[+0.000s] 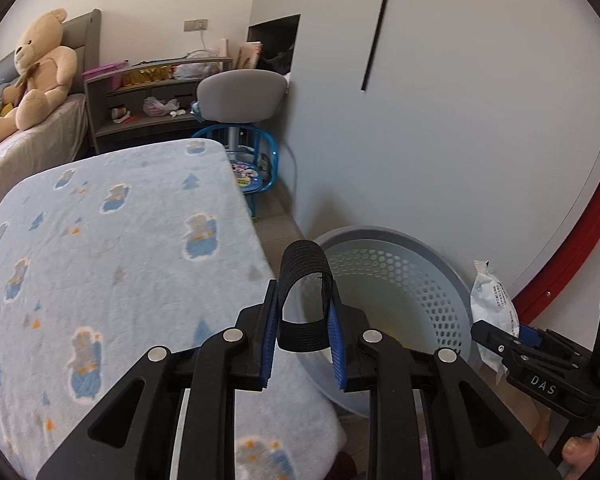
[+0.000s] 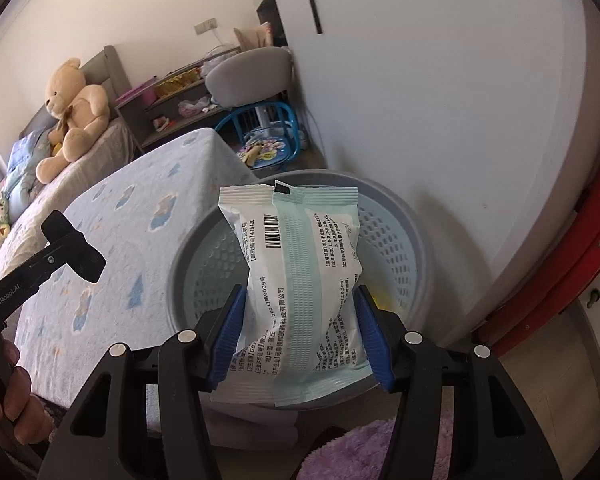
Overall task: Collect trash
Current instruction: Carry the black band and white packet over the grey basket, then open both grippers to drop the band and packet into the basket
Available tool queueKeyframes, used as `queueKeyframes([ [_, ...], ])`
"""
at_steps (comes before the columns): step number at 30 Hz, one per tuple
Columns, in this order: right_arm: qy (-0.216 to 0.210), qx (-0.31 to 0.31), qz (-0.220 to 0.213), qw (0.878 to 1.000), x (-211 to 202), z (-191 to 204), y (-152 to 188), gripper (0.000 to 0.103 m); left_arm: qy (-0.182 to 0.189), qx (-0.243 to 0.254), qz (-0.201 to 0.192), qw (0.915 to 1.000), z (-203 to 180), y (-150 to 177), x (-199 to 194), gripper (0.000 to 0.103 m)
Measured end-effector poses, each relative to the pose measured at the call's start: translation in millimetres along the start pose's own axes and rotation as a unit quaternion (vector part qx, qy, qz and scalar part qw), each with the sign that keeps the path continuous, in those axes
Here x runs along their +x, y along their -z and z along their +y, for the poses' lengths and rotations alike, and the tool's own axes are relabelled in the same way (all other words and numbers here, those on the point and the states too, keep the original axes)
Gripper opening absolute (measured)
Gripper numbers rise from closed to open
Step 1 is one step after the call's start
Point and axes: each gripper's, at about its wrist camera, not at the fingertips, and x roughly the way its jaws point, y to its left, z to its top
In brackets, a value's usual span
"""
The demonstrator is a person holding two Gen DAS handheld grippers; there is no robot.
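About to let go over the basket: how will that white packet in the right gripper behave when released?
The packet looks soft and light: its film creases where the right gripper pinches it. It will probably drop limply, perhaps fluttering, without bouncing. It hangs above the basket, so it should land inside.

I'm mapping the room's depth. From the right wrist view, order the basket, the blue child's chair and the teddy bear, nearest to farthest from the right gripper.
1. Basket, directly below the right gripper.
2. Blue child's chair, beyond it, by the wall.
3. Teddy bear, far left, on the bed.
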Motion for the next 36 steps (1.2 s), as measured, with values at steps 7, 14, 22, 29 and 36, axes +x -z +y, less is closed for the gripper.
queueKeyframes([
  [7,-0.003,0.02,0.004,1.0,20,-20,-8,0.054,0.013,0.033,0.018,0.9992,-35,-10,34,0.022],
  [14,0.001,0.015,0.014,1.0,37,-25,-14,0.054,0.004,0.045,0.034,0.9984,-48,-15,62,0.022],
  [22,0.002,0.011,0.015,1.0,42,-27,-14,0.058,-0.003,0.035,0.041,0.9985,-50,-17,75,0.025],
  [29,0.004,0.014,0.0,1.0,35,-31,-13,0.084,-0.015,0.025,0.033,0.999,-46,-17,69,0.069],
  [36,0.003,0.012,0.006,1.0,35,-30,-11,0.084,-0.028,0.027,0.029,0.9988,-46,-17,64,0.071],
])
